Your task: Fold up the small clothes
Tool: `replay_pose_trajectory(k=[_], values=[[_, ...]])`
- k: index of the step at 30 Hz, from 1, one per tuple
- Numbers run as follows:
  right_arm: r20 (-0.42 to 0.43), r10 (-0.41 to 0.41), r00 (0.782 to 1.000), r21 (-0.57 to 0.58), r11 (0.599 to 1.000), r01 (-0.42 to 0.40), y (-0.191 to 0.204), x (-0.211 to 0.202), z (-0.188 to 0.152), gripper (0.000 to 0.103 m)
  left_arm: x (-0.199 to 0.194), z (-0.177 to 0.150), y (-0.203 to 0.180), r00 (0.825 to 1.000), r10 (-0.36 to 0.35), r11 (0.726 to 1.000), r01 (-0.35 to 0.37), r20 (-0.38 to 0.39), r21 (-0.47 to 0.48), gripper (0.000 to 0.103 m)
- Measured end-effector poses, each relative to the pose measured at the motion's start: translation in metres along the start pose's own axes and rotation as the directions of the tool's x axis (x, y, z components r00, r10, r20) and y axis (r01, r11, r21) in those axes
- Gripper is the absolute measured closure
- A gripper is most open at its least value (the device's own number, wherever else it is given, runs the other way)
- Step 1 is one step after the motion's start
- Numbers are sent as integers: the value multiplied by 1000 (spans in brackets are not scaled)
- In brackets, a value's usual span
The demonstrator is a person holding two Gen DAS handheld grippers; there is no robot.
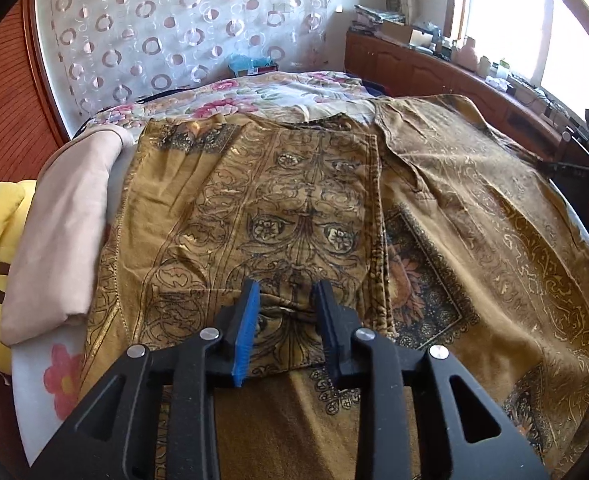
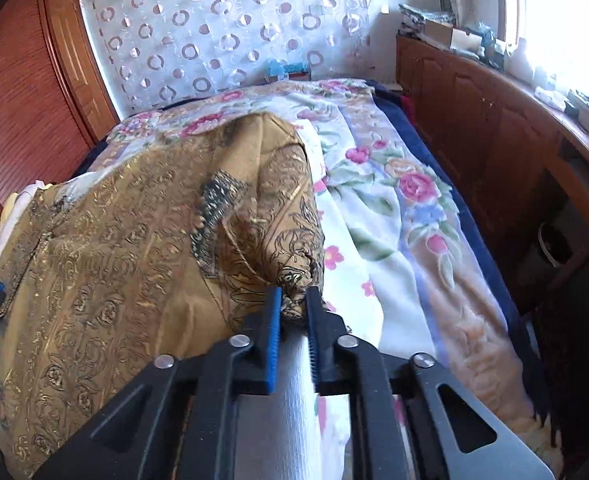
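**Gripping the Garment Edge for the Next Fold**

Folding proceeds on the bed (image 2: 394,208), where the gold patterned garment (image 1: 294,208) lies spread over the floral bedspread (image 1: 254,96). One panel is already laid over the middle, its straight edge running down the garment, so I judge the fold to be partly done.

Right tongs (image 2: 294,300): clamped on a bunched corner of the garment at its right edge. The cloth rises in a hump (image 2: 262,152) beyond the fingertips, which suggests this side is taken up so that it can be carried across.

Left tongs (image 1: 288,292): apart. A small pucker of cloth (image 1: 290,308) sits between the pads, but neither pad presses on it. I read this as a released hold: the near hem rests flat on the bed, so the left side needs no support.

A folded beige cloth (image 1: 62,232) and a yellow plush toy (image 1: 2,240) lie at the left edge of the bed, just beside the garment but clear of the working area.

Caution: the thin fabric may slip from the right tongs if pulled against its own weight.
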State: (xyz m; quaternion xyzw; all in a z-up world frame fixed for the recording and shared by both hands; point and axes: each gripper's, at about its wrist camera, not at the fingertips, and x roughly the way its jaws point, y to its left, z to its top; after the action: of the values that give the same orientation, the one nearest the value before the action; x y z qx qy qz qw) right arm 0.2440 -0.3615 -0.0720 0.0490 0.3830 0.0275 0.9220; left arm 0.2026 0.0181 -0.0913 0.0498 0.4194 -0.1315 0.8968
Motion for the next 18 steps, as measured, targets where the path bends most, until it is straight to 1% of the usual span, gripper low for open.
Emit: replay_pose_trajectory(k=[3,6,8,10,11,13,16,18], values=[[65,-21,998,-47,999,24,13,-14,2,96,1,0,0,1000,-16,1000,16,0,-12,73],[137,-14,990,-119,992,31,35,-32,4,96,0,0,-1,1000,-9,1000,9,0,-6,73],[175,10,985,-187,982,24,53,-41,2,96,0,0,1,1000,-12,1000,12,-1,-8,73],[189,49,981,-266,964,3,74,-46,0,96,0,0,3,1000,-21,1000,21,0,-15,73],[185,58,981,-303,953,1,86,-46,-3,96,-1,0,4,1000,-21,1000,21,0,-15,73],[149,87,985,-347,937,-31,105,-41,-10,96,-1,0,5,1000,-18,1000,18,0,-12,73],[71,119,990,-378,922,-84,126,-26,-26,96,-1,0,4,1000,-19,1000,19,0,-13,73],[30,136,990,-378,919,-114,133,-16,-36,96,-1,0,4,1000,-21,1000,21,0,-15,73]])
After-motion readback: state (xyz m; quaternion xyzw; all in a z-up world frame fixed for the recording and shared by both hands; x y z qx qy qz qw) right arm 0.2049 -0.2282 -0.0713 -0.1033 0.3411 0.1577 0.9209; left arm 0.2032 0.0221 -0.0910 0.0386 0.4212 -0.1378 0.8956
